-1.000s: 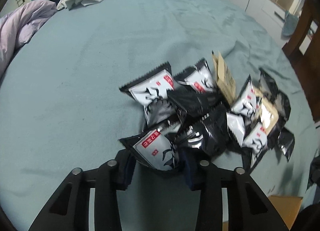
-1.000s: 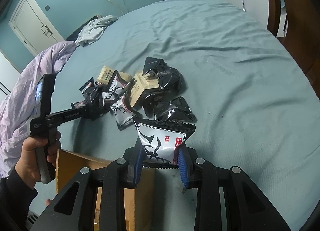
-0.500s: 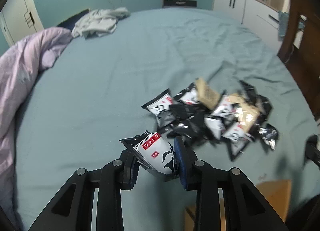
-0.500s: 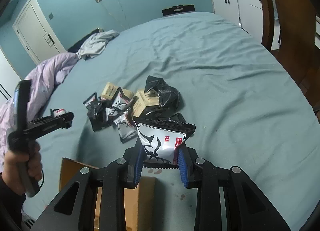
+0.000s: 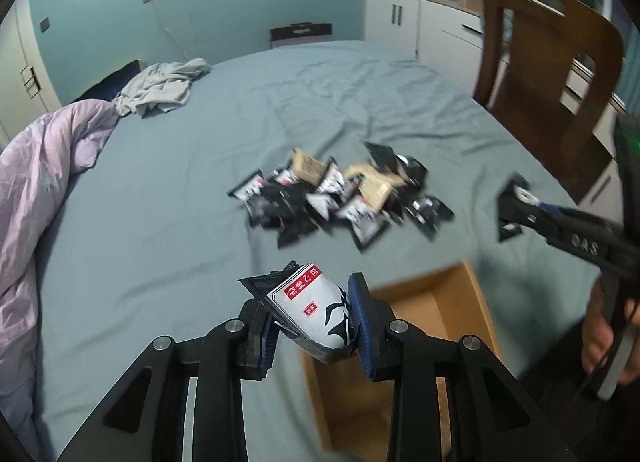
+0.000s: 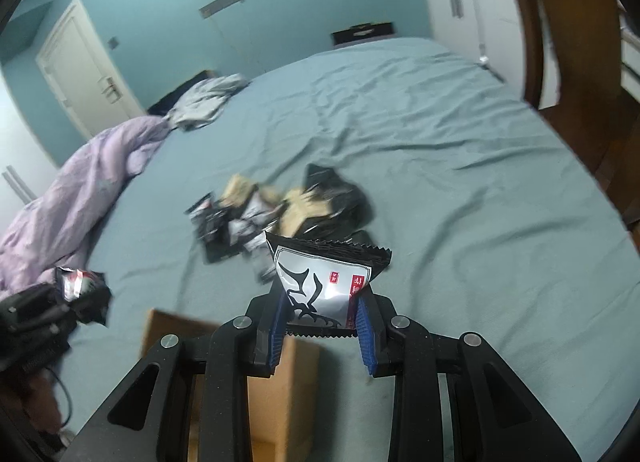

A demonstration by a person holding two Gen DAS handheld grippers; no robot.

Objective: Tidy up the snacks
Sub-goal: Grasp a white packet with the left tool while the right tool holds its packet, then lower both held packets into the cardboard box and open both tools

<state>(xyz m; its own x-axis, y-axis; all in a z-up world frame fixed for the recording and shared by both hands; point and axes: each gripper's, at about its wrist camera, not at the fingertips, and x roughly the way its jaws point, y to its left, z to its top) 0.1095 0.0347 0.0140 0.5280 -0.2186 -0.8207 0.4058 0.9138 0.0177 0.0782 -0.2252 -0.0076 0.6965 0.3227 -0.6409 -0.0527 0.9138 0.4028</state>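
A black-and-white snack packet [image 5: 316, 308] with a red label is pinched in the left gripper [image 5: 314, 326], held above the bed [image 5: 168, 221] beside an open cardboard box [image 5: 436, 302]. A second packet [image 6: 326, 288], silver-faced with a serrated black edge, is clamped in the right gripper [image 6: 320, 334]. The pile of snacks [image 5: 340, 193] lies on the bed beyond the box, black and tan wrappers mixed and blurred. Only the left view shows the box interior; in the right view the box [image 6: 296, 374] is largely hidden by the gripper.

Snack pile [image 5: 340, 197] mid-bed [image 5: 180, 229], cardboard box [image 5: 404, 346] nearer, duvet [image 5: 36, 189] left, chair [image 5: 548, 73] right.
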